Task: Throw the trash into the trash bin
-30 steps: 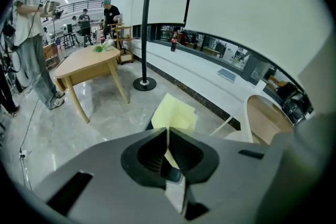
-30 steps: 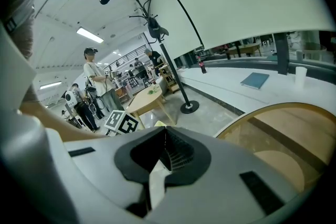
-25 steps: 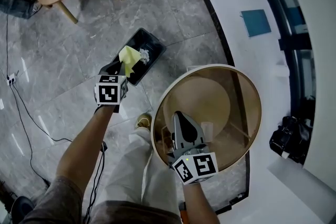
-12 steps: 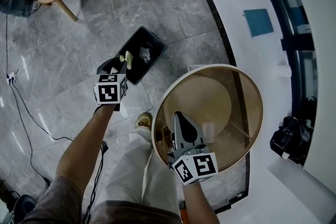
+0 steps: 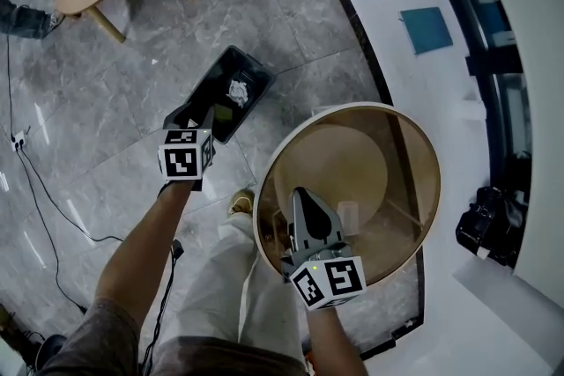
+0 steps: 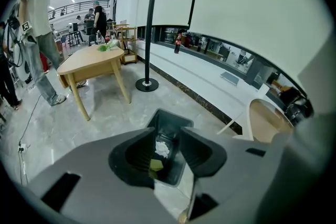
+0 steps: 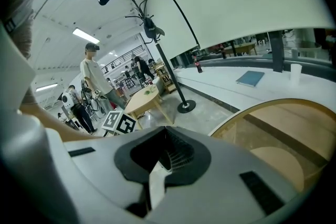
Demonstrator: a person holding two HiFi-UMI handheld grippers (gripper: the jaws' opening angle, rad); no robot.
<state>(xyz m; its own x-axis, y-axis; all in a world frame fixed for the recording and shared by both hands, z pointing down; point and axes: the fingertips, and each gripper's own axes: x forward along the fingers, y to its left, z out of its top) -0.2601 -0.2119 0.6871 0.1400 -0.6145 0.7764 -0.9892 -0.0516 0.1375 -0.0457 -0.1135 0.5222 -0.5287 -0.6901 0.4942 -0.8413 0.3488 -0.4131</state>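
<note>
My left gripper (image 5: 201,114) hangs over the black trash bin (image 5: 251,61) on the floor. Its jaws have just been opening and hold nothing. The yellow scrap (image 6: 156,164) lies inside the bin beside 1 crumpled white paper (image 6: 162,149). I judge the drop done, so next I should lift clear and look for more trash. My right gripper (image 5: 298,194), jaws pressed together, hovers above the round table (image 5: 388,136). I see no readable writing, only square markers.
</note>
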